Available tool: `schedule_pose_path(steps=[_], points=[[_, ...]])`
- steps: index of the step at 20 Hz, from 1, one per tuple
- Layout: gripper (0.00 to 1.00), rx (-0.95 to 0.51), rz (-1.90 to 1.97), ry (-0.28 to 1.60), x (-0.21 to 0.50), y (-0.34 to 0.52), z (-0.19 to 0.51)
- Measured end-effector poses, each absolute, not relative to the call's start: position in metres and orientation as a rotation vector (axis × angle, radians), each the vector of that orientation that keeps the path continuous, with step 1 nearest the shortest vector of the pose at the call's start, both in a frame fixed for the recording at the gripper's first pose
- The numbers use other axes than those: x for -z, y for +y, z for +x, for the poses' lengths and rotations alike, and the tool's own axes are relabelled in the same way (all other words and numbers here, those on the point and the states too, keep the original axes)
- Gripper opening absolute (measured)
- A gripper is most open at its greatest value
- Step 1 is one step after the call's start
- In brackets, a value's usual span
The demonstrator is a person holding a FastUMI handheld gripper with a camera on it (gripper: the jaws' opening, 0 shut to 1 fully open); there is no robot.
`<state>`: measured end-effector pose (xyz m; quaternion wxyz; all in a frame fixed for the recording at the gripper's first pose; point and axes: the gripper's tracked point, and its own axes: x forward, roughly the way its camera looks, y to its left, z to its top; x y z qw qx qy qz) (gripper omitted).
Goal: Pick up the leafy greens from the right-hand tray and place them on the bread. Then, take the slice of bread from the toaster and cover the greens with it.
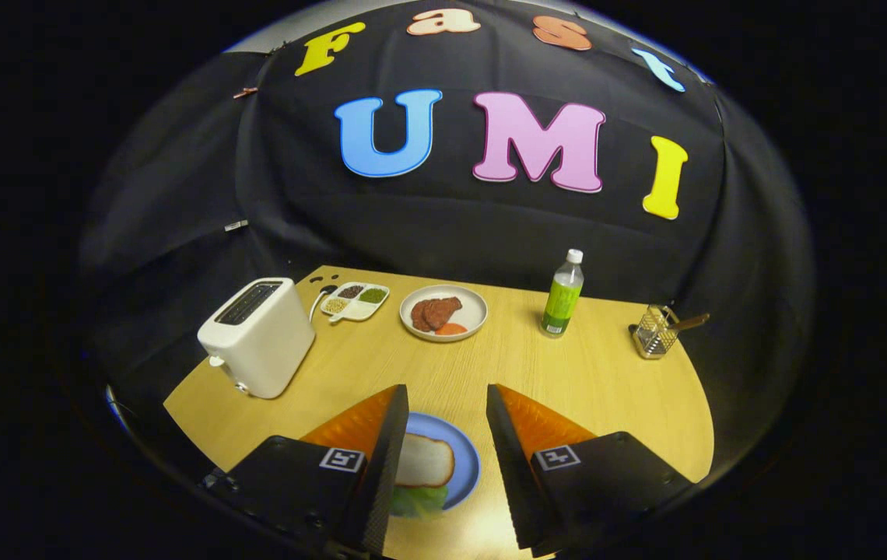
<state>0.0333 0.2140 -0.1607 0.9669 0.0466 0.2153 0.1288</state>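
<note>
The fingers (447, 467) are held apart and empty above the blue plate (468, 459), where a bread slice (424, 460) is laid over the leafy greens (418, 502), probably for covering them.

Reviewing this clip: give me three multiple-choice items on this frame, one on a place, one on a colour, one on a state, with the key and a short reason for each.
1. Where does the green bottle stand?
A. between the white plate and the wire holder
B. beside the toaster
C. on the blue plate

2. What colour is the plate under the bread?
A. white
B. blue
C. yellow

3. How is the gripper?
A. shut on the bread
B. shut on the bottle
C. open, holding nothing

Key: 1 A, it stands on the table with the white plate on one side and the holder on the other. 2 B, a blue rim shows around the slice, with leafy greens peeking out beneath it. 3 C, the fingers stand wide apart above the blue plate.
</note>
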Motion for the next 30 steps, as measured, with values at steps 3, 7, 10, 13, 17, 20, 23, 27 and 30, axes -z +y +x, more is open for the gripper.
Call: schedule_pose_path(steps=[3, 7, 10, 13, 17, 20, 23, 27, 30], points=[[0.69, -0.280, 0.071, 0.377, 0.127, 0.195, 0.036], [0.76, -0.306, 0.040, 0.306, 0.088, 0.174, 0.030], [0.83, -0.319, 0.025, 0.270, 0.069, 0.159, 0.026], [0.83, -0.325, 0.036, 0.237, 0.055, 0.144, 0.026], [0.83, -0.323, 0.043, 0.213, 0.048, 0.122, 0.027], [0.83, -0.311, 0.055, 0.206, 0.046, 0.106, 0.029], [0.83, -0.298, 0.050, 0.212, 0.049, 0.092, 0.031], [0.83, -0.288, 0.049, 0.220, 0.051, 0.083, 0.033], [0.83, -0.289, 0.054, 0.220, 0.051, 0.081, 0.034]])
